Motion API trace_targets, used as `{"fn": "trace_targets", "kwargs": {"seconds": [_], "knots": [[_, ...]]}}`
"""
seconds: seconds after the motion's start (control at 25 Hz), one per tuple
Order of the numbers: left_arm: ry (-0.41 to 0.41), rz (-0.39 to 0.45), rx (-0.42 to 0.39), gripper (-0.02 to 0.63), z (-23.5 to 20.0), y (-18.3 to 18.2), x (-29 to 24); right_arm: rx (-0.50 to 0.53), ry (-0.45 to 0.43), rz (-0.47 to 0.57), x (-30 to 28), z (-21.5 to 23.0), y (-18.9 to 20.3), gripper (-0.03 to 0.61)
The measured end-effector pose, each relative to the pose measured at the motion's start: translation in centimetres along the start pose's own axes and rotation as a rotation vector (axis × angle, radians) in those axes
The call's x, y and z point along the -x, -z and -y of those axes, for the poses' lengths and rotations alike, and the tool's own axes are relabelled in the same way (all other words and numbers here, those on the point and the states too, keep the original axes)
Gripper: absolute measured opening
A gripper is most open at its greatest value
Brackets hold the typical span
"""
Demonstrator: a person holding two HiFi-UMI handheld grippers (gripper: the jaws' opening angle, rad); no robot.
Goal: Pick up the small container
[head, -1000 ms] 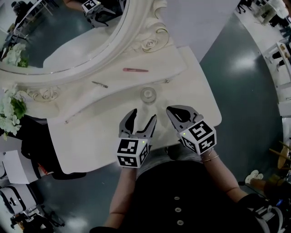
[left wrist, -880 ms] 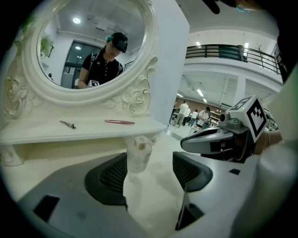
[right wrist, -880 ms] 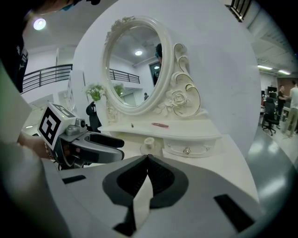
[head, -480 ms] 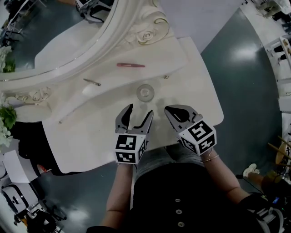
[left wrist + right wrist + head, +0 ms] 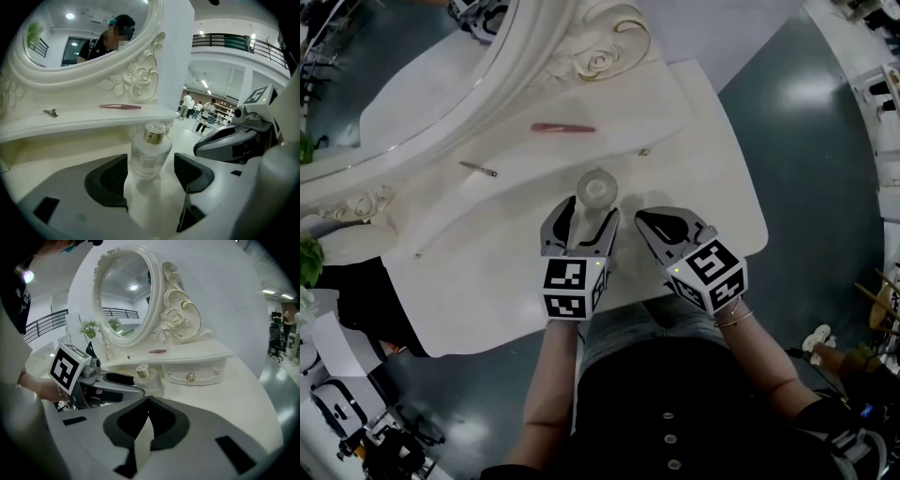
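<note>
1. The small container (image 5: 596,187) is a little clear bottle with a gold cap. It stands up straight on the white desk (image 5: 698,192), just in front of the low shelf under the big mirror (image 5: 441,56).
2. My left hand-held gripper (image 5: 586,214) is spread wide. In the left gripper view the bottle sits right between the front ends of its two jaws.
3. I see a small gap on each side of the bottle, so I think the jaws are not touching it yet.
4. My right hand-held gripper (image 5: 147,401) is pressed together with nothing in it. It waits just beside the left one, a bit nearer to me.
5. A thin pink thing (image 5: 551,128) and a small metal clip (image 5: 478,169) lie on the shelf. They are well away from the bottle and not in my way.
6. So this much looks done: the left hand-held gripper is lined up around the bottle.
7. This much is left: close the jaws on the bottle, then lift it off the desk. The bottle is not picked up yet, because its bottom rests on the desk.
8. I think I am about halfway. The bottle is round and smooth, so I want to squeeze it at its fat middle so it does not slip out.
</note>
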State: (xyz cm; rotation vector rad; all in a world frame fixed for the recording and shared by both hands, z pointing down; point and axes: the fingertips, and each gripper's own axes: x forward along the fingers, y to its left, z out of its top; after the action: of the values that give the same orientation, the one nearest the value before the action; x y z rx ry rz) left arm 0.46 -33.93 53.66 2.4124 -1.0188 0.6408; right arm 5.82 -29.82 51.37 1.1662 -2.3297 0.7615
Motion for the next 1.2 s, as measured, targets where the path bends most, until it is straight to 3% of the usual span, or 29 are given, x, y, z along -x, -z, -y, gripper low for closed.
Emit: {"fn": "trace_targets", "kwargs": {"seconds": [0.92,1.2], "knots": [[-0.025,-0.002,-0.155,0.311,0.0,-2.0,-4.0,-0.064,0.002,0.024,-0.3,0.0,1.0,0.002],[-0.024,0.012,-0.163,0.311,-0.1,-2.3,-4.5,-0.075,0.030,0.021,0.0,1.2,1.4,0.002]]}}
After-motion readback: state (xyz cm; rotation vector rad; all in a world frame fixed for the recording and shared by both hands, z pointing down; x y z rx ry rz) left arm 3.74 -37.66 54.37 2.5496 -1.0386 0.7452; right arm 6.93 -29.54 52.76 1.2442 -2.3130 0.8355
